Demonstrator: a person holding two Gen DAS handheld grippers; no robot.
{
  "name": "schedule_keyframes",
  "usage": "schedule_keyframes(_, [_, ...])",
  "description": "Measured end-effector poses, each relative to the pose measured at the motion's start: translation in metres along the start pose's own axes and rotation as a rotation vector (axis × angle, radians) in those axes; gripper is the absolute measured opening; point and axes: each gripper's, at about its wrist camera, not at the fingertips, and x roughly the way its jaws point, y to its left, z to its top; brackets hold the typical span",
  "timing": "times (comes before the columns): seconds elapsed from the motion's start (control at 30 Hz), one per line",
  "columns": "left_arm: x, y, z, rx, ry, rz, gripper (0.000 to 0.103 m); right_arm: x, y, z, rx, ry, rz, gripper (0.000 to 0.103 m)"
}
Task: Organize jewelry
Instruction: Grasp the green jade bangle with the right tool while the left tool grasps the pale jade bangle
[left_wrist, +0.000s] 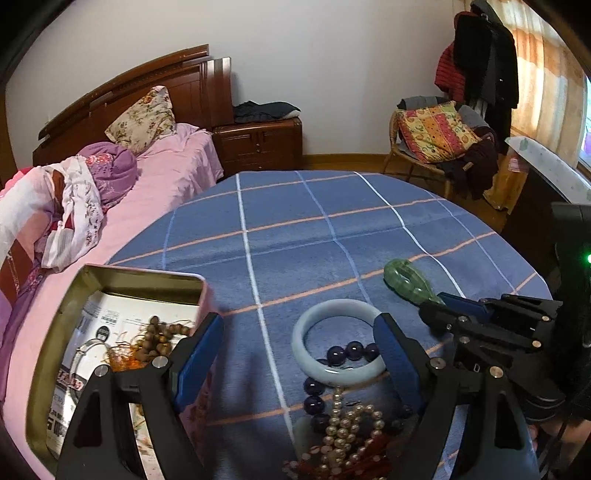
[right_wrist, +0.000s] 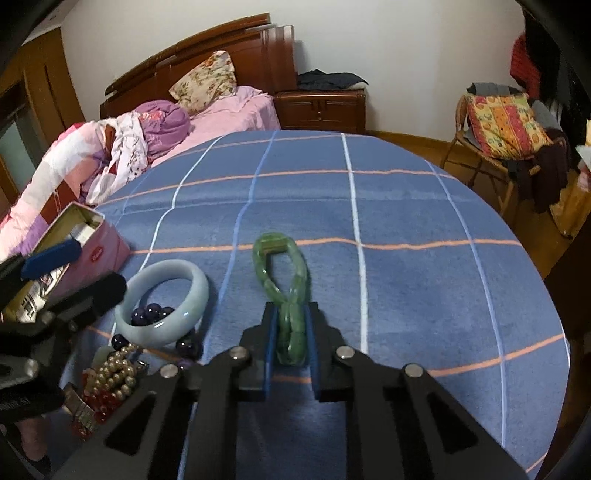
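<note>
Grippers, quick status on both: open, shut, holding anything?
Left gripper: open, holding nothing; it sits by the pale bangle.
Right gripper: shut on the green bracelet, which lies on the blue cloth.

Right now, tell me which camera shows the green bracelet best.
The right wrist view. There the green bracelet lies centred, twisted into a loop, its near end pinched between the right gripper jaws. In the left wrist view the bracelet sits off to the right, foreshortened, its near end hidden by that gripper.
</note>
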Motion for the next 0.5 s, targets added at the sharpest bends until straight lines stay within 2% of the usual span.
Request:
schedule_keyframes(0.23, [0.011, -0.013, 0.000, 0.034, 0.036, -0.066, 0.083, -0.003, 0.002, 0.000, -0.003, -0.021, -0.021, 0.017])
schedule_keyframes(0.5, [0.036, -0.019, -0.002, 0.052, 0.127, -0.080, 0.083, -0.005, -0.003, 0.001, 0.025, -0.040, -0.039, 0.017])
